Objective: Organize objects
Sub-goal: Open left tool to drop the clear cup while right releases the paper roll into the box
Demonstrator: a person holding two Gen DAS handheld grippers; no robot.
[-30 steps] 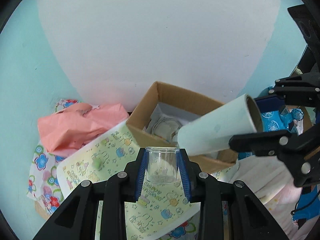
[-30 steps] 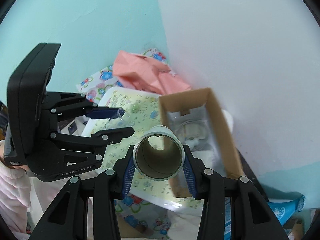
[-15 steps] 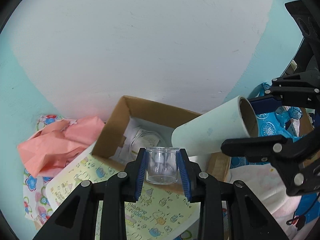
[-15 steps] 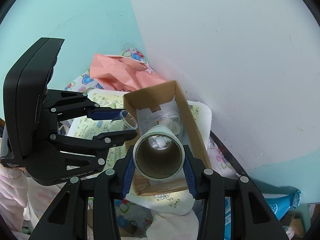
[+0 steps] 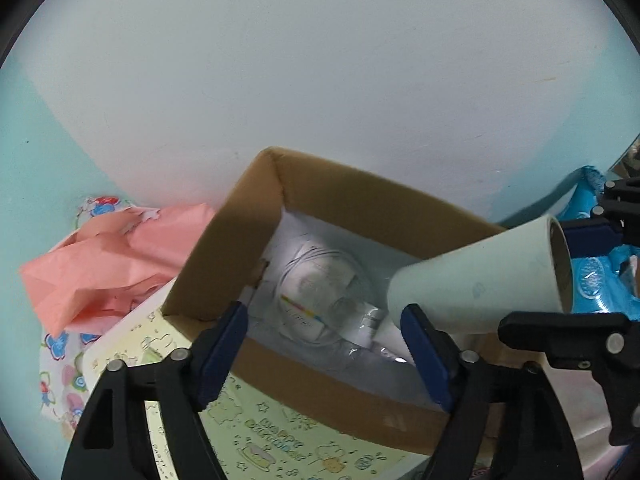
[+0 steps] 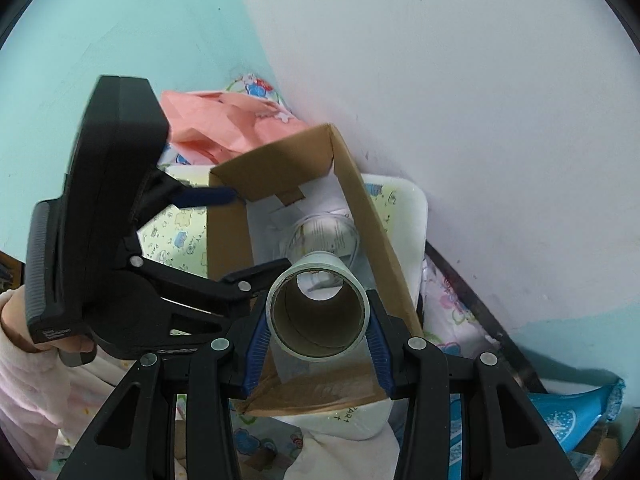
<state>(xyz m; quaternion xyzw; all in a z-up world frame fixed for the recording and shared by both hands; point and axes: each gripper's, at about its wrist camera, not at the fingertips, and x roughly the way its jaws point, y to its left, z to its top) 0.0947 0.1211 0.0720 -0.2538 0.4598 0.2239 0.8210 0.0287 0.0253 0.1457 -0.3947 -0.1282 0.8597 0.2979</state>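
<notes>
An open cardboard box (image 5: 256,208) stands against the wall and holds white cables and clear plastic items (image 5: 320,300). My left gripper (image 5: 324,344) is open and empty over the box's near edge. My right gripper (image 6: 318,334) is shut on a pale green cardboard tube (image 6: 318,312), which reaches into the box from the right; the tube also shows in the left wrist view (image 5: 480,276). A clear plastic piece (image 5: 372,354), maybe the small cup, lies in the box under the tube. The box also shows in the right wrist view (image 6: 360,208), with the left gripper (image 6: 236,236) over its left side.
Crumpled pink paper (image 5: 100,264) lies left of the box on a floral cloth (image 5: 60,364). A yellow patterned board (image 5: 280,440) lies under the box. A blue foil bag (image 5: 600,288) sits to the right. Walls close in behind.
My left gripper has opened and the small clear cup it held is gone from its fingers. Both grippers have moved forward over the box; the tube now reaches into it.
</notes>
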